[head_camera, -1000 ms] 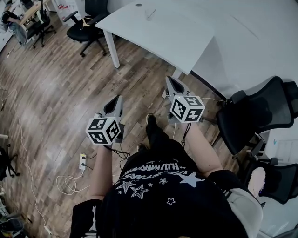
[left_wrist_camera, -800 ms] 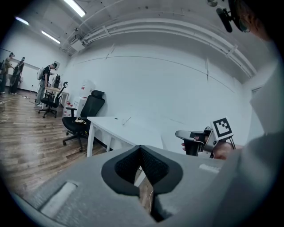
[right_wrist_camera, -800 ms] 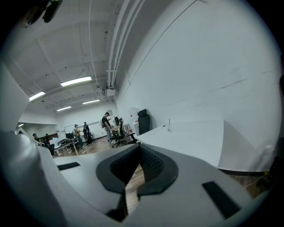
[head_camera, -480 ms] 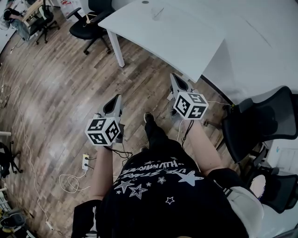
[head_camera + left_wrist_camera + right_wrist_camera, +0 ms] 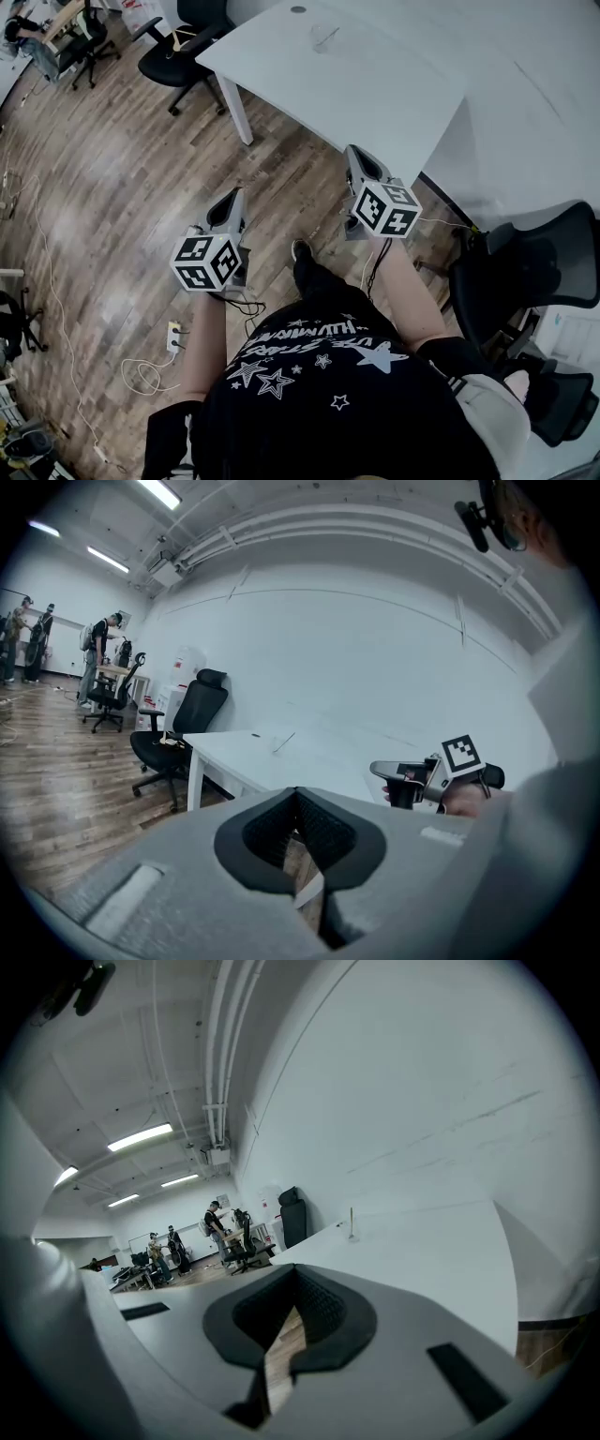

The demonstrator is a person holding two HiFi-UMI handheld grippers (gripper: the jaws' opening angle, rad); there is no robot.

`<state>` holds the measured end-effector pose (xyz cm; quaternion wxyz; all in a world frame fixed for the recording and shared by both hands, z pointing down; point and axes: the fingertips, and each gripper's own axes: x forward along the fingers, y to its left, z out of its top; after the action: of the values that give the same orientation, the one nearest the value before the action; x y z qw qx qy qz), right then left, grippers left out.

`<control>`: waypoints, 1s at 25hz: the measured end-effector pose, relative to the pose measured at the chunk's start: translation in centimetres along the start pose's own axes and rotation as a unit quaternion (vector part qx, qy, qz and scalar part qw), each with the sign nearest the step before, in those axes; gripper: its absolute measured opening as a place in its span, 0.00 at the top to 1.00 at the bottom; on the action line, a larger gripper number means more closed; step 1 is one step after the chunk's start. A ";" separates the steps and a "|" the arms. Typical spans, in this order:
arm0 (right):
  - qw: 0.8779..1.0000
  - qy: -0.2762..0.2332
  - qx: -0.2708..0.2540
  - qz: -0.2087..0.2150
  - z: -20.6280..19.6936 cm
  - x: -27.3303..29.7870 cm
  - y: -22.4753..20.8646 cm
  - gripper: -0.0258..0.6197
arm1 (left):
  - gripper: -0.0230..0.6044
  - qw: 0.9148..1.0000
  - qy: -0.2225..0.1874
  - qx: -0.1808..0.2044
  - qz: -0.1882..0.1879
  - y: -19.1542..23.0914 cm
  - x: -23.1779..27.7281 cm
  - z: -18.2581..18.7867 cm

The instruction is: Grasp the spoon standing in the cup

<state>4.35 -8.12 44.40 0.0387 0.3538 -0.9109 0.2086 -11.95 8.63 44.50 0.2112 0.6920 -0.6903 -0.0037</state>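
Left gripper (image 5: 236, 197) and right gripper (image 5: 355, 152): both pairs of jaws are pressed together with the tips meeting. Nothing sits between them, and only floor shows through the slit below the tips. Each is held out in front of the person (image 5: 319, 384), pointing toward the white table (image 5: 375, 84).

Change over the last second: the table has grown in the head view. Its near corner now sits beside the right gripper, where a second ago it lay just ahead of the tips. Jaws are the same throughout. Reading: the person is walking up to the table, so this is approach and no reach has begun. The jaws must part before any grasp.

Spoon (image 5: 352, 1222): toward the far side of the tabletop, well apart from both grippers. It shows as a thin pale stem, upright in the right gripper view and leaning in the left gripper view. Cup (image 5: 352, 1236) beneath it is a small faint shape, too small to tell its material.

Materials:
- Tabletop: matte white, smooth, rounded corner, white legs, with a small dark round plug (image 5: 297, 9) near the far edge.
- Floor (image 5: 122, 169): wood-look planks, mixed brown and grey, slight sheen.
- Gripper bodies: grey matte plastic.
- Pads (image 5: 323, 1307): dark, finely ribbed, curving to a point.
- Marker cubes (image 5: 208, 262): white with black squares.
- Office chair (image 5: 534, 272): black mesh back, at the person's right.
- Cables and a power strip (image 5: 172, 335): lying loose on the floor.
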 end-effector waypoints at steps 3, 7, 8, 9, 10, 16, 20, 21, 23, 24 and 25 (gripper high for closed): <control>1.000 0.002 0.004 0.002 0.7 2.3 -0.8 0.95 | 0.95 1.000 0.005 0.001 0.003 0.9 1.9 0.9; 1.000 0.000 0.009 0.004 1.9 4.7 -2.1 0.95 | 0.95 1.000 0.007 0.002 0.008 1.9 4.3 2.2; 1.000 -0.002 0.012 0.003 2.3 5.4 -2.6 0.95 | 0.95 1.000 0.007 0.003 0.008 2.1 5.1 2.6; 1.000 -0.004 0.015 0.003 2.6 6.0 -3.1 0.95 | 0.95 1.000 0.007 0.005 0.008 2.2 5.8 3.0; 1.000 -0.005 0.018 0.003 3.0 6.7 -3.5 0.95 | 0.95 1.000 0.007 0.008 0.007 2.3 6.5 3.4; 1.000 -0.006 0.026 0.002 4.7 10.2 -6.0 0.95 | 0.95 1.000 0.008 0.011 0.010 3.0 10.6 5.2; 1.000 -0.002 0.028 0.004 5.1 12.7 -7.6 0.95 | 0.95 1.000 0.014 0.013 0.010 3.5 13.5 5.8; 1.000 0.000 0.029 0.005 5.2 13.2 -8.0 0.95 | 0.95 1.000 0.015 0.011 0.010 3.6 14.1 5.9; 1.000 0.005 0.029 0.006 5.3 14.2 -8.6 0.95 | 0.95 1.000 0.017 0.009 0.011 3.7 15.3 6.0; 1.000 0.006 0.029 0.008 5.5 14.6 -8.9 0.95 | 0.95 1.000 0.019 0.011 0.012 3.8 15.8 6.1; 1.000 0.007 0.027 0.009 5.7 15.0 -9.1 0.95 | 0.95 1.000 0.020 0.014 0.014 3.9 16.2 6.2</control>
<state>-0.39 -25.89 45.70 0.0334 0.3453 -0.9077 0.2361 -16.78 -8.51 44.72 0.2158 0.6853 -0.6952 0.0229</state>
